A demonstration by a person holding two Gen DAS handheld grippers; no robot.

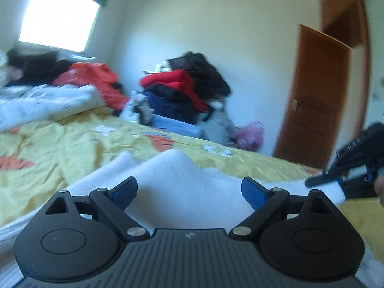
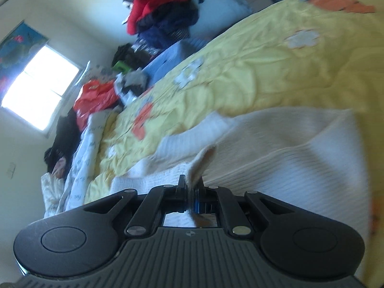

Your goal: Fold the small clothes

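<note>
A white knitted garment [image 1: 182,177] lies on the yellow bedspread [image 1: 60,144]. My left gripper [image 1: 189,189] is open, its blue-padded fingers spread above the garment with nothing between them. My right gripper [image 2: 190,187] is shut on an edge of the white garment [image 2: 276,148] and lifts a fold of it; this view is tilted sideways. The right gripper also shows in the left wrist view [image 1: 319,181] at the right edge, pinching the garment's corner.
A pile of red, navy and black clothes [image 1: 184,91] stands beyond the bed's far edge. A white quilt [image 1: 48,103] and red cloth [image 1: 96,76] lie at the bed's head under a window [image 1: 57,16]. A wooden door [image 1: 314,100] is at right.
</note>
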